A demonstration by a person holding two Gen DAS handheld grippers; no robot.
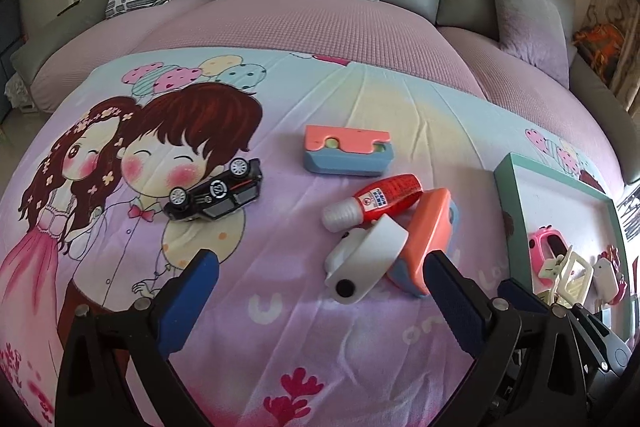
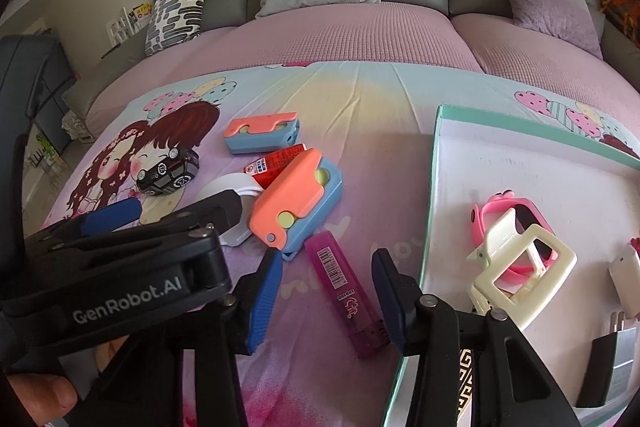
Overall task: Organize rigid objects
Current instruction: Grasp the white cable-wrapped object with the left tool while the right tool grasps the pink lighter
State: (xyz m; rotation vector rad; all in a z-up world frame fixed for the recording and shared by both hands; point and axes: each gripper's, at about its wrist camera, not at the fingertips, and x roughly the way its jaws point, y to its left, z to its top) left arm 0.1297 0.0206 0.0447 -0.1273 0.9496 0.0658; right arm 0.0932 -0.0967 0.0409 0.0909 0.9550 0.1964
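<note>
purple lighter (image 2: 351,291) between wide-open right fingers (image 2: 264,297)

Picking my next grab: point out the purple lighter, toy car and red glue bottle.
purple lighter (image 2: 347,291), right wrist view, middle of body.
toy car (image 1: 214,190), left wrist view, underside.
red glue bottle (image 1: 386,192), left wrist view, red label.

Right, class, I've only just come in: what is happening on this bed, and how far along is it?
A person is sorting small rigid items into a green-rimmed tray. Both grippers are open and hold nothing. The right gripper straddles a purple lighter; the left gripper faces a white tape dispenser. A pink watch and a cream hair clip already lie in the tray. A black toy car, a red glue bottle and two orange-and-blue blocks remain on the sheet.
</note>
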